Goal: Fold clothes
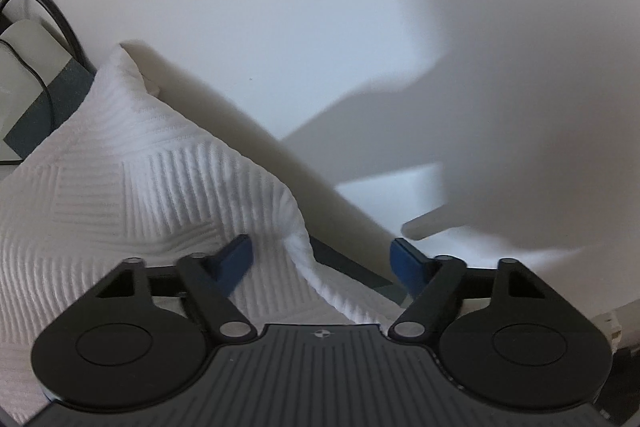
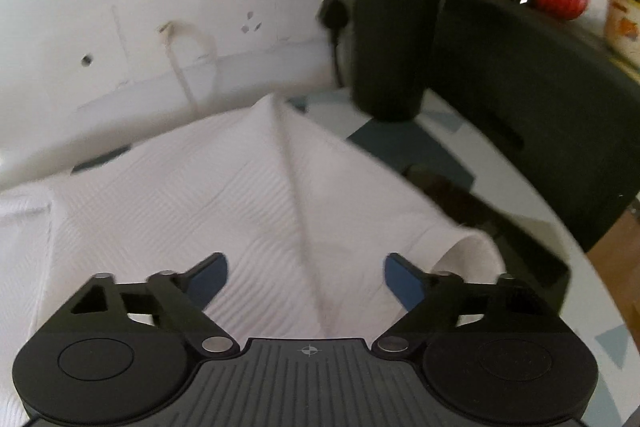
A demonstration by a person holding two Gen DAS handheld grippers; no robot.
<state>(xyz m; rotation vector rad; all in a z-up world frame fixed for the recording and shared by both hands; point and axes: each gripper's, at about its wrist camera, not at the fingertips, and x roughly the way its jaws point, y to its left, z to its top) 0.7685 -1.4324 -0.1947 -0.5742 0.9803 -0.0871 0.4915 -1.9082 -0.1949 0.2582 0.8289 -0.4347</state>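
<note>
Nearest the lens in the left wrist view sat the left gripper [image 1: 322,259], its blue-padded fingers spread wide and holding nothing. The white textured garment [image 1: 132,183] lay under and just beyond it, heaped into a soft peak on the left, with one edge draping down between the fingers. Past the cloth stood a white wall [image 1: 260,7], and dark cables [image 1: 44,27] ran down at the far left.

From the right wrist view, the right gripper [image 2: 306,281] was likewise wide apart and empty, hovering over the same garment [image 2: 224,195], which spread across the table [image 2: 532,211] with a raised crease running from near the fingers to a far point. A rolled cuff or sleeve end lay just beside the right finger. Wall sockets [image 2: 248,7] and a black chair [image 2: 520,87] stood beyond.

The ribbed weave and slack folds suggested a light, limp fabric with some grip, unlikely to slip from the pads but sure to sag and bunch if lifted from the middle. Taking hold at an edge or corner, one gripper at each end of the same hem, looked the sounder choice; the raised crease would probably need flattening first. How far the folding had got could not be judged.
</note>
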